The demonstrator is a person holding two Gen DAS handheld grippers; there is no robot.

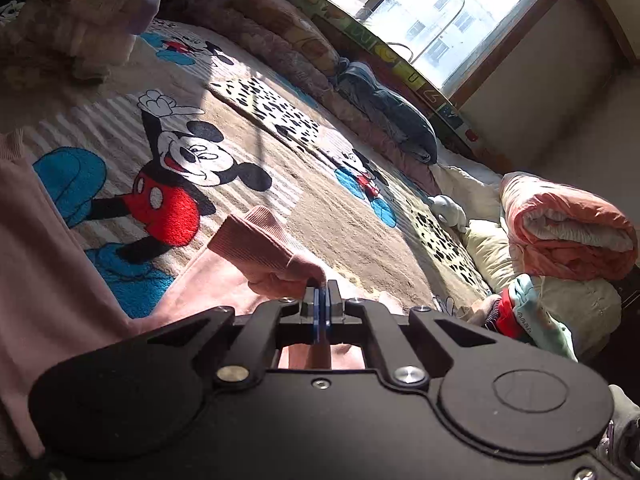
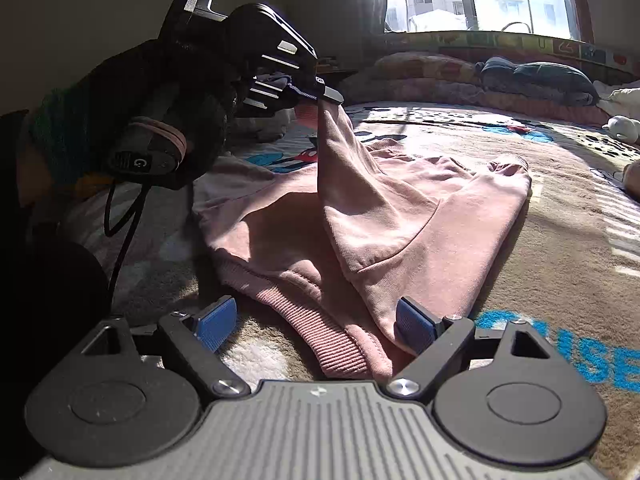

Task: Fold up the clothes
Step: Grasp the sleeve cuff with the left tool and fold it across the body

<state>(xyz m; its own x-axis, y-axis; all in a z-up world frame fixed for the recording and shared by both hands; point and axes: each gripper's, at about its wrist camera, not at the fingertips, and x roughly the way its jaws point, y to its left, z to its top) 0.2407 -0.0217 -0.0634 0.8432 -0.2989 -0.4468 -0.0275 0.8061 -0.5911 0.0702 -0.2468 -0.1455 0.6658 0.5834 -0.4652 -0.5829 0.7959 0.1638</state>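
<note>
While the pink sweatshirt (image 2: 400,216) lies spread on a plush cartoon-mouse blanket (image 1: 248,184), the left tool (image 1: 322,300) pinches one sleeve just behind its ribbed cuff (image 1: 256,240), blue pads pressed together on the cloth. Seen from the right wrist view, that sleeve is lifted in a taut peak above the body of the garment, and a gloved hand (image 2: 132,120) grips the left tool's handle, whose end carries a "G" mark. The right tool (image 2: 316,324) sits low at the near edge of the sweatshirt with its blue pads (image 2: 216,324) spread wide apart; the ribbed hem (image 2: 316,328) lies between them, though contact cannot be told. On the blanket to the right, large blue letters (image 2: 600,356) read "USE", the rest cut off. A rolled orange quilt (image 1: 568,228) and a small white soft toy (image 1: 448,208) lie at the far side, below a sunlit window (image 1: 440,12).
</note>
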